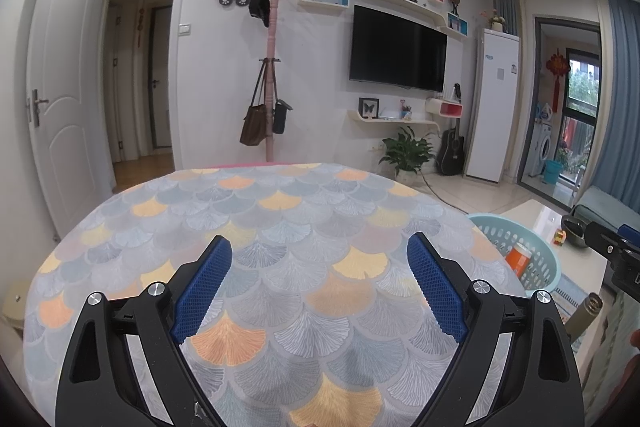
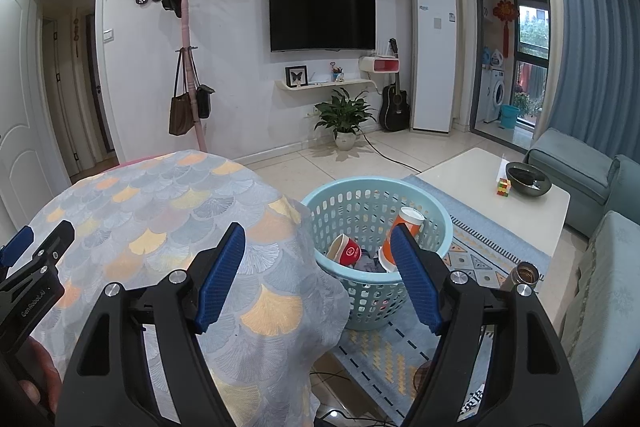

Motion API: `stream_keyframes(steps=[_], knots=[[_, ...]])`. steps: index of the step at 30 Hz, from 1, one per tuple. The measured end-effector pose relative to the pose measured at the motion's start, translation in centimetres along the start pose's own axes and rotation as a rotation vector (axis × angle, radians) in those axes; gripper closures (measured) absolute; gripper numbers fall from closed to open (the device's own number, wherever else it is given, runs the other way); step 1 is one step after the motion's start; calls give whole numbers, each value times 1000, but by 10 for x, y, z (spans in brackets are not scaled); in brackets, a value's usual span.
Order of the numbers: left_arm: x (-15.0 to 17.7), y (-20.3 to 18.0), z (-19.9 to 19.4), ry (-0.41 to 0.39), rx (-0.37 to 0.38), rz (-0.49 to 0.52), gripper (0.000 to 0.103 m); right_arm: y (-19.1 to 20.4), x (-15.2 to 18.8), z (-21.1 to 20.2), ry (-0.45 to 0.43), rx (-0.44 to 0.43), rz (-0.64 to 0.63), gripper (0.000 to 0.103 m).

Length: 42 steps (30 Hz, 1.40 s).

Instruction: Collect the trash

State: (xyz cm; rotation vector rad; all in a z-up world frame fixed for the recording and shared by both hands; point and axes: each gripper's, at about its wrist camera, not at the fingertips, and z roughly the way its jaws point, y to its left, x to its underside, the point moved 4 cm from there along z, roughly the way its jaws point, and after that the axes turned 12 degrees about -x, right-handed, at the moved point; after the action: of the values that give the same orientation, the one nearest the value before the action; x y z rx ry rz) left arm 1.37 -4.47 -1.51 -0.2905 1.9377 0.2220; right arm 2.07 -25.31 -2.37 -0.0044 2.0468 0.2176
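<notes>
The left gripper (image 1: 320, 283) is hovering with its jaws spread wide and nothing between them, pointing slightly down over the table covered in a scale-patterned cloth (image 1: 280, 227). Ahead of it and on both sides the cloth is showing no litter at all. Further to its right, beyond the table edge and lower, the pale blue basket (image 1: 536, 259) is sitting on the floor rug with an orange cup (image 1: 518, 259) showing inside.

The right gripper (image 2: 318, 275) is likewise standing released and empty, hanging over the table's right edge. Just ahead of it and below, the basket (image 2: 360, 307) is holding a red cup (image 2: 346, 251) and the orange cup (image 2: 400, 239), tipped among other darker scraps that are too hidden to name. Well off to its right, a low white coffee table (image 2: 480, 179) is carrying a dark bowl (image 2: 528, 179) and a colour cube (image 2: 505, 187).

Judging from this, the collecting is looking finished or nearly so: the cups are already lying in the basket. The next move probably calls for scanning for any leftover piece, or else taking the basket by its rim.
</notes>
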Motion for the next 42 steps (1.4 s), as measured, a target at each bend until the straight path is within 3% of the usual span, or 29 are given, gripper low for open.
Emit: stream_keyframes(steps=[7, 10, 15, 24, 29, 38, 42], knots=[[0, 2, 1, 5, -1, 8, 16, -1, 0, -1, 5, -6, 5, 32], [-6, 7, -4, -13, -38, 21, 16, 2, -2, -6, -4, -13, 3, 32], [-15, 16, -15, 37, 40, 18, 13, 7, -4, -13, -6, -23, -6, 32], [-28, 45, -51, -12, 8, 49, 13, 26, -12, -25, -20, -64, -37, 31], [-42, 72, -63, -35, -73, 55, 13, 52, -18, -29, -32, -117, -70, 31], [-63, 161, -77, -61, -253, -26, 13, 128, -34, -31, -72, -270, -164, 27], [-61, 183, -72, -38, -287, -45, 13, 164, -38, -25, -67, -351, -200, 27]])
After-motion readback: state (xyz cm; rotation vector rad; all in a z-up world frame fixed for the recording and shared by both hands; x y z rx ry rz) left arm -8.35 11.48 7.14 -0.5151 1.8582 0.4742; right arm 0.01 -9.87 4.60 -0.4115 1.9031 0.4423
